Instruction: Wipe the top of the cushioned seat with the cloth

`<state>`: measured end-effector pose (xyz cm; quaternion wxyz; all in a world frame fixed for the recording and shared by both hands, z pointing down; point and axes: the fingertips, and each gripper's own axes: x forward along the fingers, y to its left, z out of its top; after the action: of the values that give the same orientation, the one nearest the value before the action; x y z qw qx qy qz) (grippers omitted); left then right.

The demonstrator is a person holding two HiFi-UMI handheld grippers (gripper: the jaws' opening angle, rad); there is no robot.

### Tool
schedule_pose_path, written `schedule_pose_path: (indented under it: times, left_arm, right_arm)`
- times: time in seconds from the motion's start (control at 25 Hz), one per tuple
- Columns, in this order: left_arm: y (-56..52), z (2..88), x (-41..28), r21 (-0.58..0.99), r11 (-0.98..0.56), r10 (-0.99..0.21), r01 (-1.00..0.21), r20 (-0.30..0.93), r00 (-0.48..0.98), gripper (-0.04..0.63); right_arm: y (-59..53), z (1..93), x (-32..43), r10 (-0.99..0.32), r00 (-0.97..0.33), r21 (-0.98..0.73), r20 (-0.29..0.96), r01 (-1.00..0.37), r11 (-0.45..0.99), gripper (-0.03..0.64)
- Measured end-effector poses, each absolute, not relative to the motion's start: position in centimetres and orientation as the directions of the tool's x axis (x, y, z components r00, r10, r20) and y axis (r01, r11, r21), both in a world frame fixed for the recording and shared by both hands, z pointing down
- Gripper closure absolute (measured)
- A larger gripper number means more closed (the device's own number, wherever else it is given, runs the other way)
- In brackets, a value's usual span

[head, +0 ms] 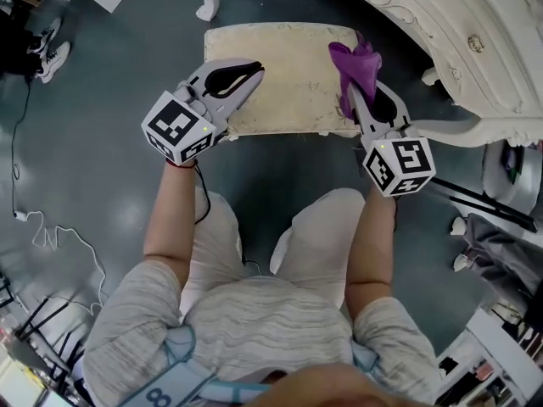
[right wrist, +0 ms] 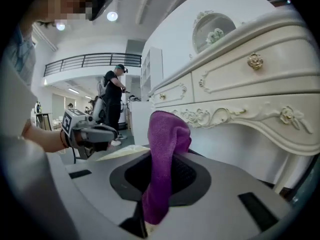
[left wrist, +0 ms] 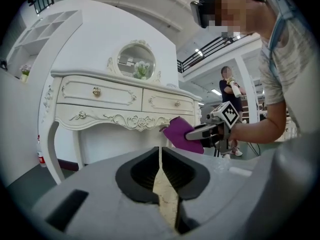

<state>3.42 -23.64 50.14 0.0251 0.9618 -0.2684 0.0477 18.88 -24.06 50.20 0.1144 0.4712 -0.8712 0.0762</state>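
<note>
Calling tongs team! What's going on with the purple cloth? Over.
Right tongs shut on purple cloth, far right corner of seat. Left tongs shut, over its left edge. Seat top bare.

No text, label, brand or number can be read anywhere

The cream square cushioned seat [head: 288,75] stood on the grey floor [head: 93,142] straight ahead of the person's knees. The white carved dressing table [head: 462,53] stood behind it and to its right. The left tongs [head: 254,68] hung over the seat's near left corner, jaws together with nothing between them. The right tongs [head: 349,93] were over the near right edge, clamped on the purple cloth [head: 356,62], which stuck out beyond their tips above the seat's right side. A thin white cable [head: 64,236] lay on the floor to the person's left.
</note>
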Motion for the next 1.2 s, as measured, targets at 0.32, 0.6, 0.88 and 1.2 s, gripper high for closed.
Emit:
schedule_pose_path:
  times: [0.32,0.6,0.88,1.2]
  left_arm:
    - [-21.2,41.0,4.7,0.095,-0.83,-0.547,-0.55,0.06,0.835,0.581]
    - [-16.9,30.3,7.2,0.12,-0.828,-0.541,-0.547,0.08,0.837,0.583]
    - [-12.3,16.6,9.9,0.143,-0.846,-0.508,-0.513,0.073,0.858,0.583]
    - [-10.0,4.6,12.4,0.102,-0.855,-0.502,-0.508,0.084,0.861,0.583]
  right_arm:
    - [-22.1,41.0,13.3,-0.722,-0.676,-0.136,0.147,-0.737,0.662,0.551]
    - [-18.3,28.9,13.7,-0.72,-0.688,-0.204,0.097,-0.722,0.662,0.551]
    - [-12.8,16.3,14.7,-0.716,-0.693,-0.265,0.085,-0.708,0.654,0.551]
    - [-9.9,4.7,16.5,-0.723,-0.688,-0.232,0.062,-0.715,0.66,0.552]
